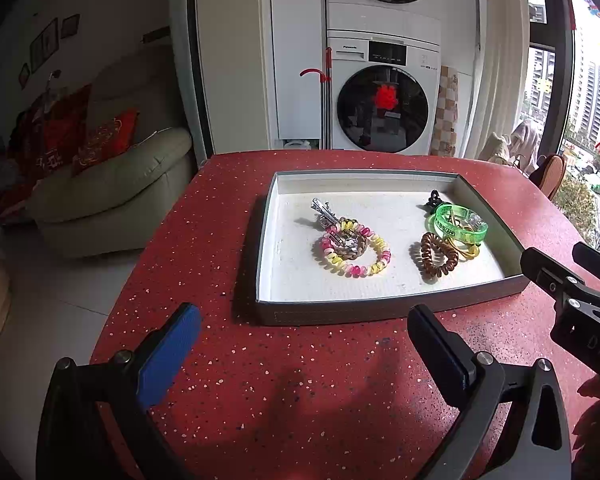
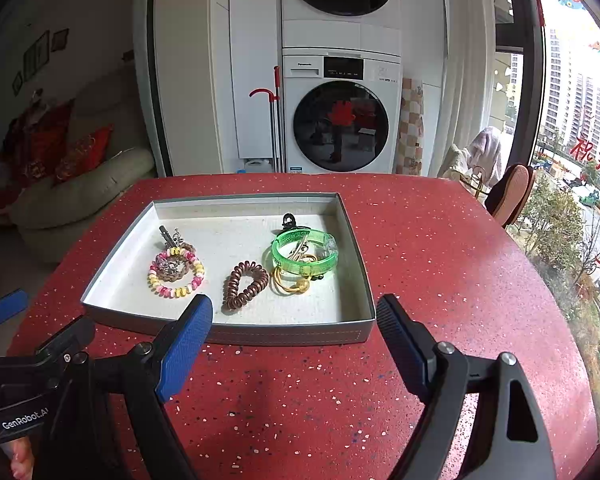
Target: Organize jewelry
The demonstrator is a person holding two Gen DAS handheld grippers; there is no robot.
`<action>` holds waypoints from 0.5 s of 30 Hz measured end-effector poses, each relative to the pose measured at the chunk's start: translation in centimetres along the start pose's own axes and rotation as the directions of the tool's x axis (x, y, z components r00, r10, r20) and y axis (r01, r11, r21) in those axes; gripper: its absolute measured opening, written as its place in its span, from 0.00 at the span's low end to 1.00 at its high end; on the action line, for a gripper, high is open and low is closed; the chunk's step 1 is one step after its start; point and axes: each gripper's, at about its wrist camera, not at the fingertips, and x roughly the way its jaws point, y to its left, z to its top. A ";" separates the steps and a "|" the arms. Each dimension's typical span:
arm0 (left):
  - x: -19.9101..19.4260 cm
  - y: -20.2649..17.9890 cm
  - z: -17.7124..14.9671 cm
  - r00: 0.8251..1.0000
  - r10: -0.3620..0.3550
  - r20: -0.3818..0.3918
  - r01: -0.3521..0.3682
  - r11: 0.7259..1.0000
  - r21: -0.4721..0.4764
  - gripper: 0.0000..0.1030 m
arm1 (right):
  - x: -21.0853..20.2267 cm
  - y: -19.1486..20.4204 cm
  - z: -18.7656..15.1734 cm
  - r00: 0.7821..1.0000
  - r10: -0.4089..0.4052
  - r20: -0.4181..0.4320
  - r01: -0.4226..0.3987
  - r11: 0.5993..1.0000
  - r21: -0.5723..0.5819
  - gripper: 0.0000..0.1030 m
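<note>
**Both grippers poised before the jewelry tray**

The shallow grey cardboard tray [image 2: 300, 334] on the red speckled tabletop [image 2: 440, 264] holds a pink-and-yellow coil bracelet [image 2: 176, 274], a brown spiral hair tie [image 2: 245, 285] and a translucent green bangle [image 2: 305, 251]. Left gripper [image 1: 304, 334] and right gripper [image 2: 294, 322] hover near its front wall, jaws wide and empty. Judgement: approach one isolated piece from above, since the overlapping clusters could snag.

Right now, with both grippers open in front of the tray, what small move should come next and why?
Probably ease the right gripper forward over the tray wall toward the brown coil tie: it lies apart from both piles, nearest those open fingers.
</note>
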 end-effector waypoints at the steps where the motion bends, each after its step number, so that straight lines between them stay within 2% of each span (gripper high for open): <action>1: 0.0 0.0 0.0 1.000 0.000 0.000 0.000 1.000 0.000 1.00 | 0.0 0.0 0.0 1.000 -0.001 0.000 0.001 1.000 0.000 0.84; 15: 0.0 0.0 0.0 1.000 0.002 -0.002 -0.002 1.000 0.000 1.00 | 0.0 0.0 0.0 1.000 0.003 -0.002 -0.003 1.000 -0.001 0.84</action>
